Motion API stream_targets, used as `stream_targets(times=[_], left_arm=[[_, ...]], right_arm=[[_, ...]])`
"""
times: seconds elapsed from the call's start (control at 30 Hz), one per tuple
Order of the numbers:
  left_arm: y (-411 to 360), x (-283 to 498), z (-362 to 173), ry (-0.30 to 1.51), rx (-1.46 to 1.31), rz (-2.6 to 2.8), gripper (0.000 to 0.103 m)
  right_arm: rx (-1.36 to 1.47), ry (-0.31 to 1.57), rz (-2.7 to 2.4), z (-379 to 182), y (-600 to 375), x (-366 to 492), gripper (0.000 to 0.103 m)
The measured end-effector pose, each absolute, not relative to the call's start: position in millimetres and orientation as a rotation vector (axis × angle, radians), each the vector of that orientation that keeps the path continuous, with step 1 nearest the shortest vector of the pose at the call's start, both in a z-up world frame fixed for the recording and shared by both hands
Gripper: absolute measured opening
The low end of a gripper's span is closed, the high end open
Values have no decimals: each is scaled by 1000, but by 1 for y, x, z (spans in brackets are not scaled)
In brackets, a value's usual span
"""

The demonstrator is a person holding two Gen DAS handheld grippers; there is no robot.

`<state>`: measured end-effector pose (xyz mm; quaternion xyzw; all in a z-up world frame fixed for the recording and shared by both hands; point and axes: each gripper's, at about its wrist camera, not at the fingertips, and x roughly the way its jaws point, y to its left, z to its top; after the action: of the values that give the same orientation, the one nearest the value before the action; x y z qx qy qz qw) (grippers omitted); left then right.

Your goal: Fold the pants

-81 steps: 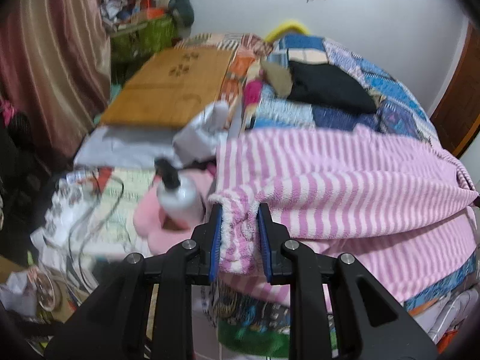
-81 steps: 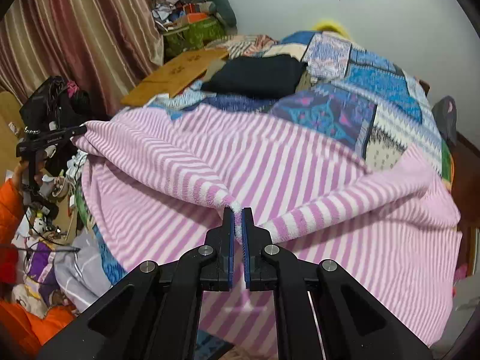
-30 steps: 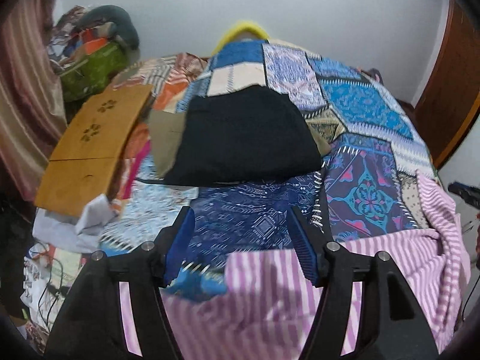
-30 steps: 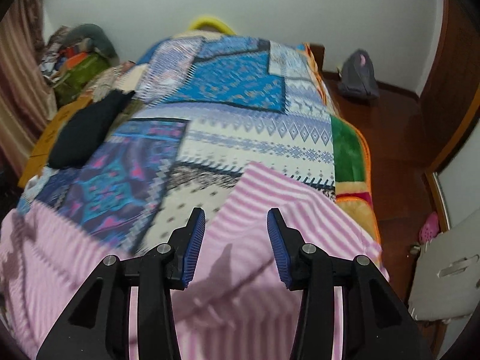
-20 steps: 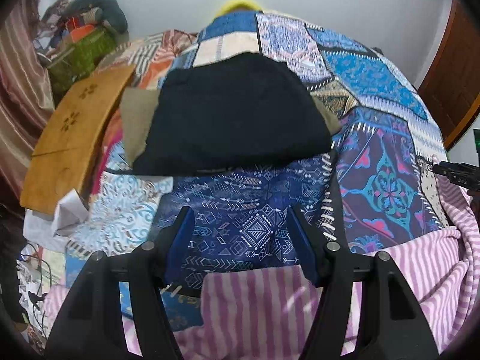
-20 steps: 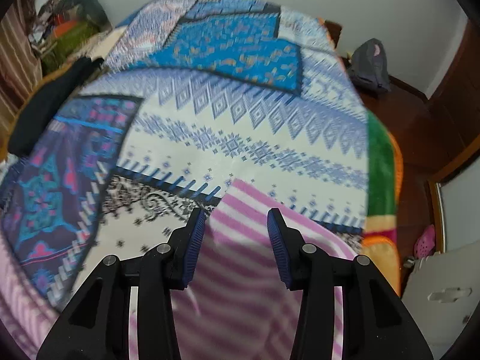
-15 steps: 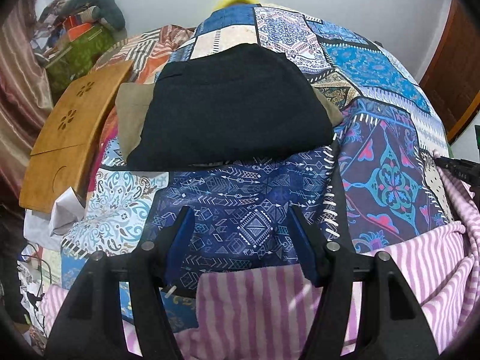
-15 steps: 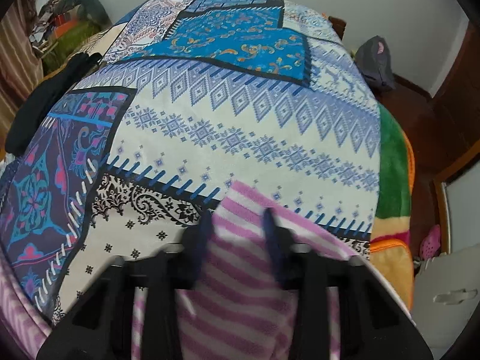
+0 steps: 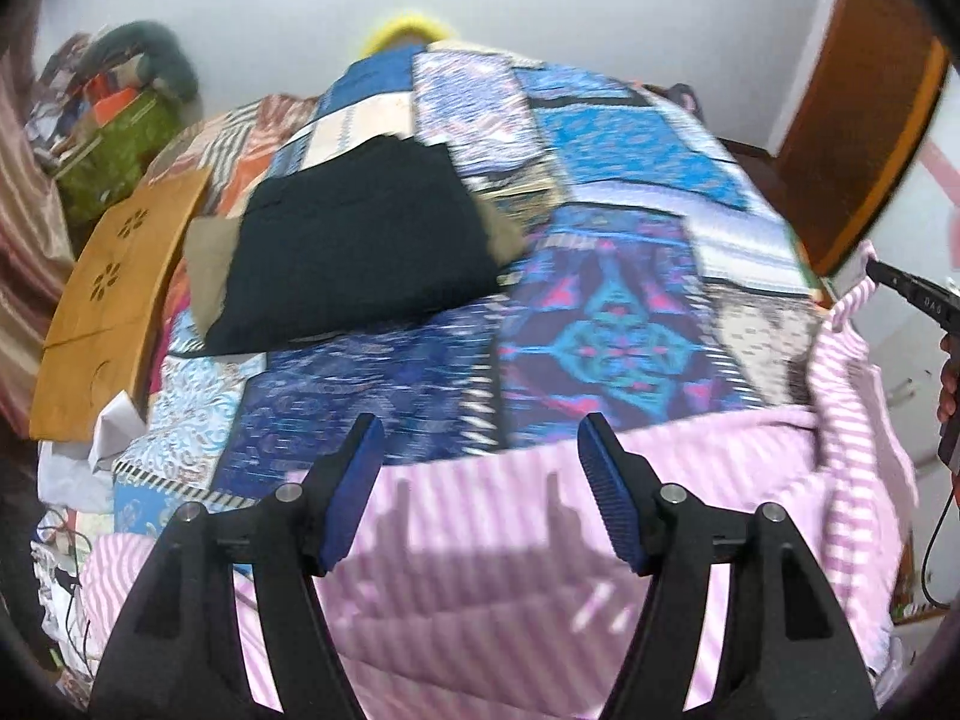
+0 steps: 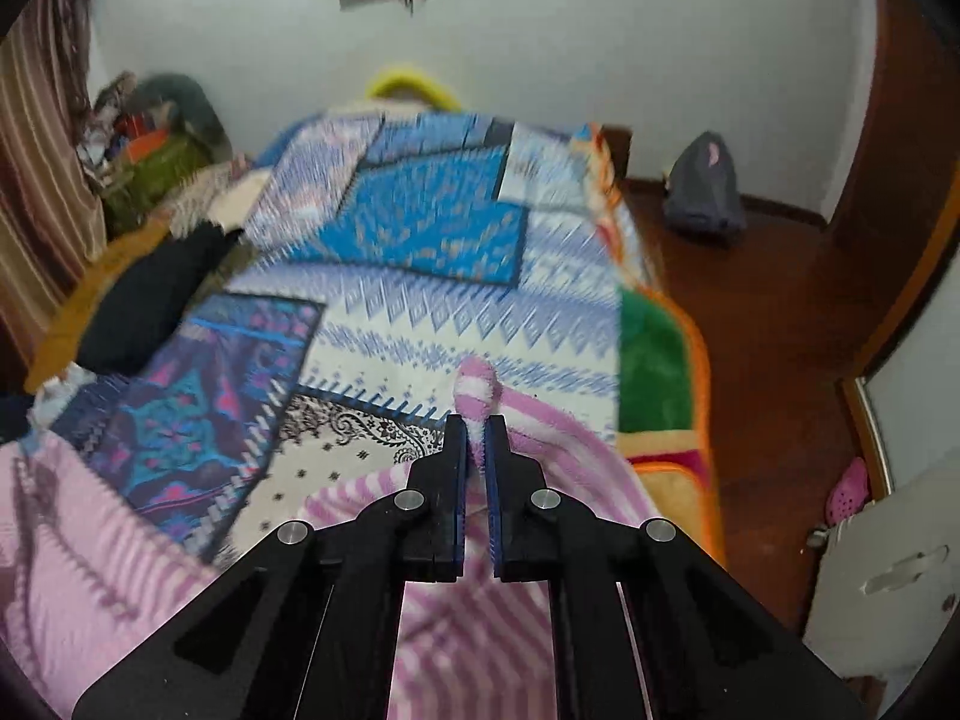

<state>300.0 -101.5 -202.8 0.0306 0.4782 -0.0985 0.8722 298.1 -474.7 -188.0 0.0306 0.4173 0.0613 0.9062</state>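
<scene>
**On the quilt: right gripper pinches the pants, left gripper spread wide**

On the near end of the quilt (image 9: 606, 138) lie the pants (image 9: 516, 546), pink with white stripes, spread across the patchwork and hanging over its near edge. The left gripper (image 9: 480, 456) hangs above the pants' far edge with its blue-padded fingers (image 9: 354, 474) far apart and nothing between them; whether they touch the cloth cannot be told.

The right gripper (image 10: 476, 450) is clamped narrow on a bunched corner of the pants (image 10: 480, 396), at the quilt's right side. A small tuft pokes up past the fingertips, lifted off the quilt. In the left view this gripper (image 9: 918, 294) shows at the quilt's right edge, with the pants' corner drawn up toward it.

Farther up the quilt, on its left half, sits a folded black garment (image 9: 360, 246) on top of a tan one (image 9: 207, 264). A wooden board (image 9: 114, 306) lies along the quilt's left edge. Right of the quilt is wooden floor (image 10: 768, 312) with a grey bag (image 10: 705, 192) against the wall. Both views are blurred.
</scene>
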Motion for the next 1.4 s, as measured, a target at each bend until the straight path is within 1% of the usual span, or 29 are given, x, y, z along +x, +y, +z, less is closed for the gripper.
stream_targets(times=[0.13,0.33,0.43,0.63,0.67,0.7,0.73,0.77,0.8,0.83,0.87,0.9,0.97,1.23,1.4], left_arm=[[-142,276,-191,995,67,-294,71],[-215,235,-191,1013,133,-445,72],[-249,218,-199,1028,178,-506,72],[-289,203,-227,1080,230,-537,72],[-292,201,-229,1079,241,-537,69],[-295,200,-232,1081,247,-543,61],[-298,197,-236,1086,254,-550,55],[-300,196,-238,1092,260,-556,44],[-302,194,-240,1099,266,-560,36],[-304,194,-241,1099,273,-559,33],[-305,192,-242,1096,280,-561,24],[-306,190,-241,1093,285,-565,20],[-307,185,-236,1088,280,-584,18],[-308,161,-213,1088,248,-677,18],[-298,150,-213,1095,263,-674,19]], right_arm=[[91,815,112,-161,-496,268,5],[118,807,87,-161,-518,225,5],[154,806,75,-165,-529,206,5],[213,799,48,-170,-554,174,5],[224,798,44,-171,-558,170,5],[232,800,41,-172,-561,165,5],[242,802,38,-174,-566,160,5],[248,805,36,-175,-568,156,5],[254,809,35,-177,-570,153,5],[258,813,34,-180,-572,149,5],[259,818,30,-182,-573,146,5],[261,820,29,-184,-575,144,5],[270,821,28,-187,-578,138,5],[333,814,21,-193,-593,110,5],[352,813,-12,-197,-598,88,4]])
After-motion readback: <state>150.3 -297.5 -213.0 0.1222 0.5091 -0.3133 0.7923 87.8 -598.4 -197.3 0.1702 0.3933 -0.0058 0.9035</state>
